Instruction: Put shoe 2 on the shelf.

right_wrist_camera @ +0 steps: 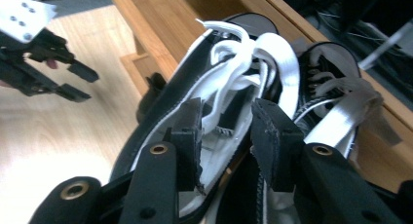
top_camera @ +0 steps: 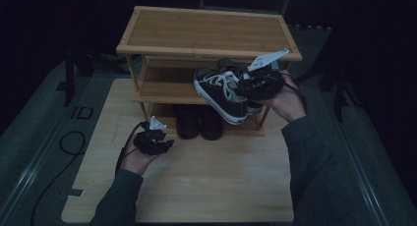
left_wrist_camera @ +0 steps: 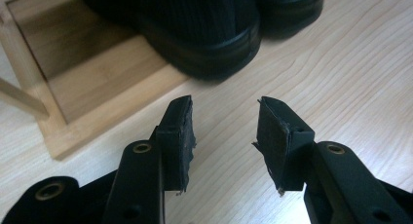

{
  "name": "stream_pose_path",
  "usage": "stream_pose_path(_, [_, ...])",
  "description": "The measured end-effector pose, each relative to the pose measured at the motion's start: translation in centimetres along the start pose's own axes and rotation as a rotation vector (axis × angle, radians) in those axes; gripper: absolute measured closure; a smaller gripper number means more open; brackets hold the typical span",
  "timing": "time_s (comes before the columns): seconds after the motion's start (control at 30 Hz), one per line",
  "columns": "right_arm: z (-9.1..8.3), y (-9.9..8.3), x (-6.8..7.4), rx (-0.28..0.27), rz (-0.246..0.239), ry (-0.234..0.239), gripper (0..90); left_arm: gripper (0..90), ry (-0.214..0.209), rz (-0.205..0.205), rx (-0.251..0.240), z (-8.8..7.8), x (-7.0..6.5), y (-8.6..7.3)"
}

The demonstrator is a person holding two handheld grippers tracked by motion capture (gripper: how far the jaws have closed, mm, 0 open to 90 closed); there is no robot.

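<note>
Gripping the black canvas sneaker (top_camera: pixel 222 94) by its collar, the right gripper (top_camera: pixel 244 85) held it tilted at the rack's middle shelf (top_camera: pixel 162 91); seating it level beside its mate (right_wrist_camera: pixel 336 83) seemed best. Left gripper (top_camera: pixel 164 143) hovered open-jawed, empty.

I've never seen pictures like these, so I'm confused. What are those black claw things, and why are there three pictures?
A person holds a black pinching tool in each hand. One picture looks down from above; each of the other two comes from a camera riding on one tool. On the table stands a wooden shoe rack with black shoes at the bottom. The right tool grips a black sneaker with white laces by its edge, beside its twin on the rack. The left tool is open with nothing between its jaws, just above the table.
</note>
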State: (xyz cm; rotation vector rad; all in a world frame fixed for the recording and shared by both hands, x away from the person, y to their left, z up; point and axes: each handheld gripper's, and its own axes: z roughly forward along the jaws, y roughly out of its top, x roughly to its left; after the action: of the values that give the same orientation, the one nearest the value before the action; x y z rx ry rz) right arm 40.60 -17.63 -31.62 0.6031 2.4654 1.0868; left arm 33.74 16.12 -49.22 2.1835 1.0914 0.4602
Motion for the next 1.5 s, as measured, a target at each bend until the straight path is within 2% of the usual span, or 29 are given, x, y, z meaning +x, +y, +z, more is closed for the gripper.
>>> stream_pose_path(0.23, [-0.6,-0.1,-0.1,-0.008,0.013,0.010,64.9,58.9,-0.028,0.002,-0.044,-1.1,-0.2,2.0])
stream_pose_path(0.37, [-0.9,-0.1,0.2,-0.013,0.006,0.022,65.2,64.0,-0.043,0.026,-0.052,-1.6,-0.4,3.3])
stream_pose_path(0.5, [-1.0,-0.2,0.4,-0.010,-0.002,0.024,65.6,64.5,-0.052,0.044,-0.061,-2.3,-0.5,4.6])
stream_pose_path(0.63, [-1.0,-0.5,0.4,-0.012,0.000,0.026,65.4,64.2,-0.068,0.040,-0.097,-2.9,-0.4,6.0])
stream_pose_path(0.8, [-1.2,-0.9,0.4,-0.013,0.006,0.023,65.4,65.4,-0.089,0.062,-0.133,-3.6,-0.5,8.0])
stream_pose_path(0.87, [-1.4,-1.0,0.4,-0.014,0.003,0.017,66.0,67.2,-0.077,0.085,-0.135,-3.8,-0.6,8.8])
stream_pose_path(1.1, [-2.2,-1.8,-0.1,-0.031,0.013,-0.014,71.4,75.8,-0.061,0.107,-0.127,-3.2,-0.7,11.0])
stream_pose_path(1.27, [-2.7,-2.4,-0.3,-0.042,0.012,-0.028,86.9,83.9,-0.063,0.119,-0.138,-2.8,-0.8,12.5])
stream_pose_path(1.4, [-2.8,-2.8,-0.2,-0.035,0.006,-0.028,88.9,89.9,-0.052,0.131,-0.145,-2.4,-1.2,13.6])
stream_pose_path(1.5, [-2.9,-3.1,-0.1,-0.036,0.002,-0.027,88.6,90.0,-0.035,0.148,-0.138,-1.9,-1.3,14.4])
